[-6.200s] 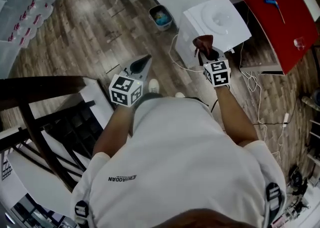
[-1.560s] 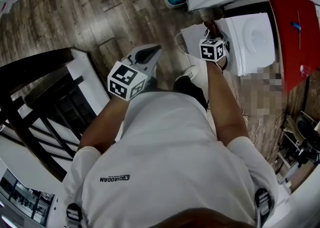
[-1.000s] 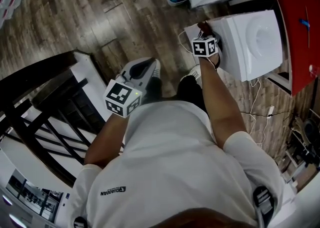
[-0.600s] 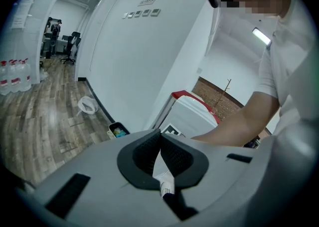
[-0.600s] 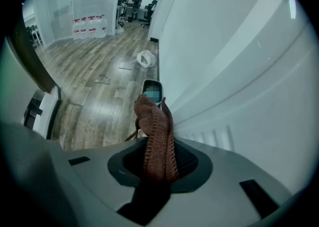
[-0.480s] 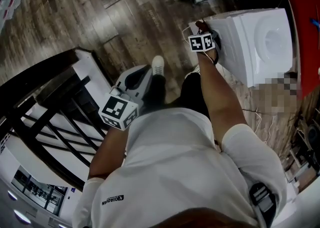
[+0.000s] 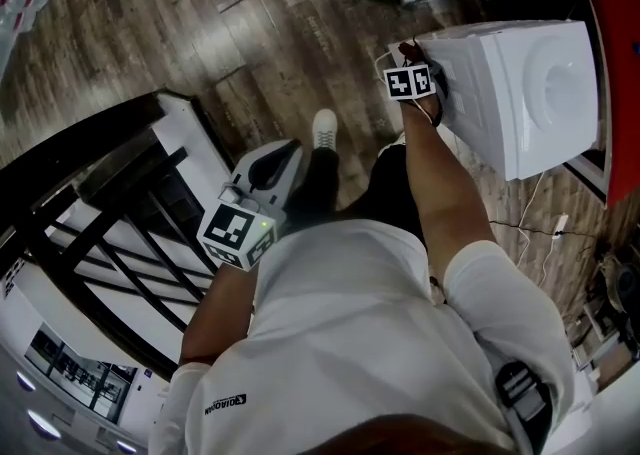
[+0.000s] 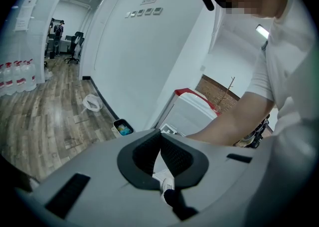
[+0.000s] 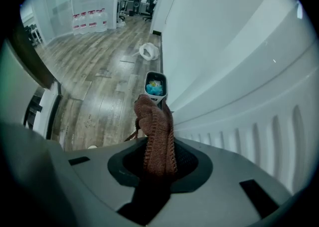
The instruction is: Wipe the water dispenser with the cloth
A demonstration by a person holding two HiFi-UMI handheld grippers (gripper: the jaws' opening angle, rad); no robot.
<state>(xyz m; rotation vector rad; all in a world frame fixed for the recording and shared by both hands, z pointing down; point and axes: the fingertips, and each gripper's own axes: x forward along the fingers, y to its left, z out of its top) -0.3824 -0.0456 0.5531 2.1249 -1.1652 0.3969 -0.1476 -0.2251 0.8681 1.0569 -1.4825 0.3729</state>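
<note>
Beside the water dispenser's [image 7: 520,93] ribbed side wall, the right gripper [image 9: 158,161] clamps the brown knitted cloth [image 9: 155,126] by its bunched end, soft, light, floppy stuff I'd say, while the left gripper [image 8: 160,156], closed and empty, hangs well away.

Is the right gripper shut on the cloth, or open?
Shut on it: the right gripper pinches the brown cloth between its jaws.

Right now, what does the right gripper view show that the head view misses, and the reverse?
Only the right gripper view: the right gripper, tongs shut on the brown cloth; the water dispenser side ribs up close; a white bag on the floor. Only the head view: the dispenser's round recess on top, the left gripper held away from it, a red tabletop. Both: cloth, dispenser, small bin.
</note>
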